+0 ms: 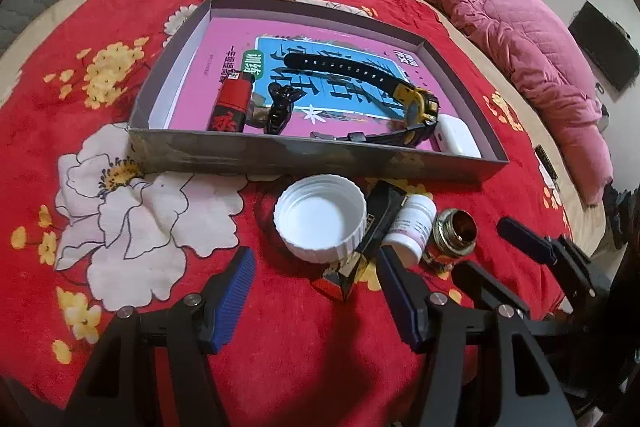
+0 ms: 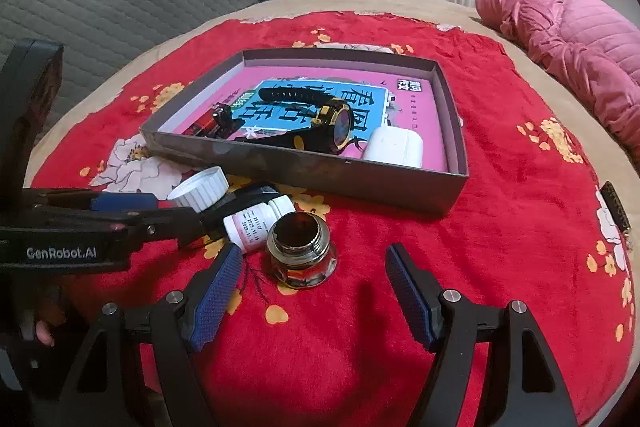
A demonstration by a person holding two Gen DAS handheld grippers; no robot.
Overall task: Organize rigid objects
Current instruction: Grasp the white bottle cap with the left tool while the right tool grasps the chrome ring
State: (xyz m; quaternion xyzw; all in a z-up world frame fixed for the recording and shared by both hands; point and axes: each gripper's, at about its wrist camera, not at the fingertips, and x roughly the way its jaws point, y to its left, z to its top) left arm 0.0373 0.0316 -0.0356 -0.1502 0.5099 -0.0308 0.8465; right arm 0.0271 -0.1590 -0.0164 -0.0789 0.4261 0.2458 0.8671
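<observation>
Surface: red floral blanket (image 1: 280, 327) on a bed, with a pink quilt (image 1: 520, 39) bunched at the far right edge.
Tray: shallow grey cardboard box (image 1: 312, 157) lying flat on the blanket, pink and blue printed book (image 2: 404, 99) lining its floor.
Tray contents: black and yellow wristwatch (image 1: 416, 103) on its side; red lighter (image 1: 232, 103) at the left; black hair clip (image 1: 282, 107) beside the lighter; white earbud case (image 2: 394, 147) in the near right corner.
Loose items: white ribbed cap (image 1: 320, 223), open side up, just outside the near wall; white pill bottle (image 1: 412, 227) on its side; open glass ink bottle (image 2: 300, 251) upright beside it; dark box (image 1: 382, 215) between cap and pill bottle.
Left gripper (image 1: 316, 307): spread wide, holding nothing, low over the blanket, cap ahead of it.
Right gripper (image 2: 314, 293): spread wide, empty, ink bottle just ahead of its fingers.
</observation>
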